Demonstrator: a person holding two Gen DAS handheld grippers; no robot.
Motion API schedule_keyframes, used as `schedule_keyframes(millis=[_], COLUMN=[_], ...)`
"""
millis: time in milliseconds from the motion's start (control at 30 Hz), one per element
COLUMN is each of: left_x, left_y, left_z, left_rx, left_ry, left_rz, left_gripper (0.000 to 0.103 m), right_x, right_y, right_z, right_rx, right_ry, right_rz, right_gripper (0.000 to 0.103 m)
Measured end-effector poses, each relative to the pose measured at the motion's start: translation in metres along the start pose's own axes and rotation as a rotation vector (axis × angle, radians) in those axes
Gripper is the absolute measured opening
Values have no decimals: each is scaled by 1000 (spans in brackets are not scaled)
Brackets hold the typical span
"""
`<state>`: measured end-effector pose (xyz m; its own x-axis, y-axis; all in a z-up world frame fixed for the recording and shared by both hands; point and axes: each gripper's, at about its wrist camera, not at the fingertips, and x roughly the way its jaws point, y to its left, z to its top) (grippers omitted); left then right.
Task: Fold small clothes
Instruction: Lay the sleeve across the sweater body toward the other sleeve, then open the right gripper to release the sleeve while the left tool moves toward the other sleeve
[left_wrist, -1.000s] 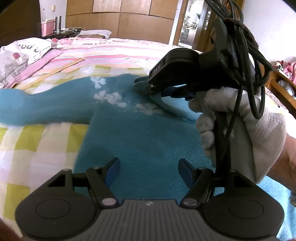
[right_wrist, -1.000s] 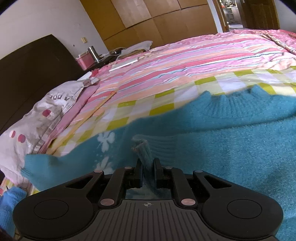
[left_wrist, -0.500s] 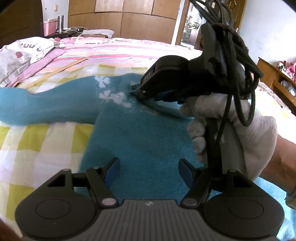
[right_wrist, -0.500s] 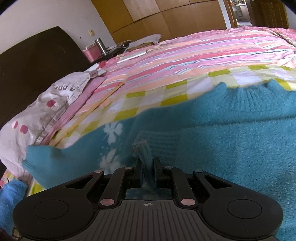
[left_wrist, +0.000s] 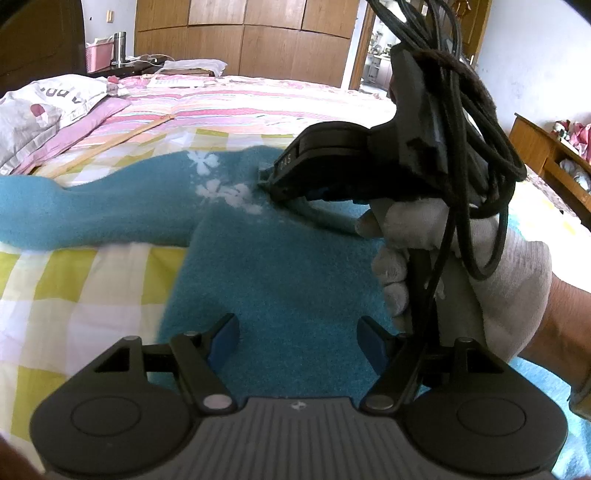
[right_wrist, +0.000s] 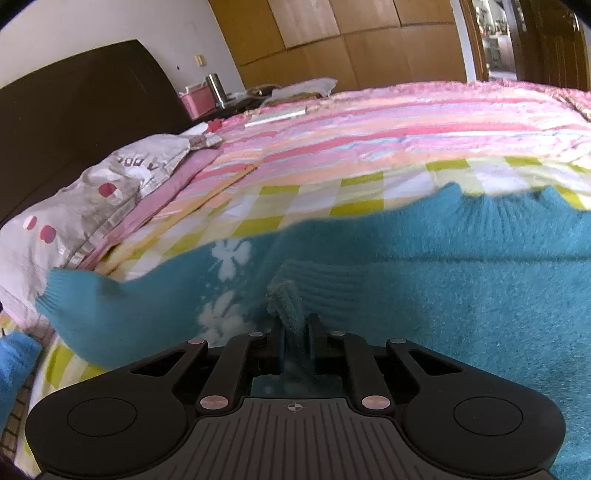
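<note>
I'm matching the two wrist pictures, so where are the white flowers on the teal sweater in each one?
Left wrist: white flowers upper middle, left of the right tongs.
Right wrist: flowers left of centre, beside the pinched fold.
Shared landmark: grey pillow at left in both.

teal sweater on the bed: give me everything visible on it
The teal sweater is fuzzy knit, with white flower motifs near the shoulder and ribbed trim at the neck and cuff. It lies spread flat on the checked bedsheet, one sleeve stretched toward the pillow. The right gripper is shut on a pinch of its ribbed neck edge; the left gripper hovers open over the body.
</note>
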<state>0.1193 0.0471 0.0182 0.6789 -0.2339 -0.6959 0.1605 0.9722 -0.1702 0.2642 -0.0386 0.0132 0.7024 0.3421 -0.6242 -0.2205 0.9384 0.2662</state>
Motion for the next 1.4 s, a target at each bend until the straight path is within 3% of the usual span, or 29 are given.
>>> schedule_keyframes(millis=[367, 467, 533, 667, 800, 933, 1067, 1200, 1400], left_x=[3, 4, 4, 4, 4, 2, -4, -11, -13], left_y=[0, -1, -1, 0, 1, 1, 10, 32, 97], left_z=[-2, -2, -2, -2, -3, -4, 0, 6, 16], left_rx=[11, 17, 15, 7, -1, -11, -39, -78, -263], left_ry=[2, 1, -2, -8, -22, -35, -67, -134, -170], left_rz=[0, 1, -1, -3, 0, 7, 22, 99, 219], left_gripper=[76, 78, 79, 79, 79, 79, 79, 79, 79], right_x=[7, 1, -5, -26, -41, -28, -30, -29, -33], right_y=[3, 1, -1, -7, -19, -27, -25, -32, -31], right_z=[-1, 1, 3, 5, 5, -3, -13, -20, -27], right_rx=[9, 2, 12, 5, -12, -42, -79, -32, -22], right_ry=[11, 23, 27, 3, -36, 19, -9, -44, -81], right_rz=[33, 49, 68, 98, 59, -27, -34, -15, -24], right_gripper=[13, 19, 28, 30, 29, 29, 29, 29, 29])
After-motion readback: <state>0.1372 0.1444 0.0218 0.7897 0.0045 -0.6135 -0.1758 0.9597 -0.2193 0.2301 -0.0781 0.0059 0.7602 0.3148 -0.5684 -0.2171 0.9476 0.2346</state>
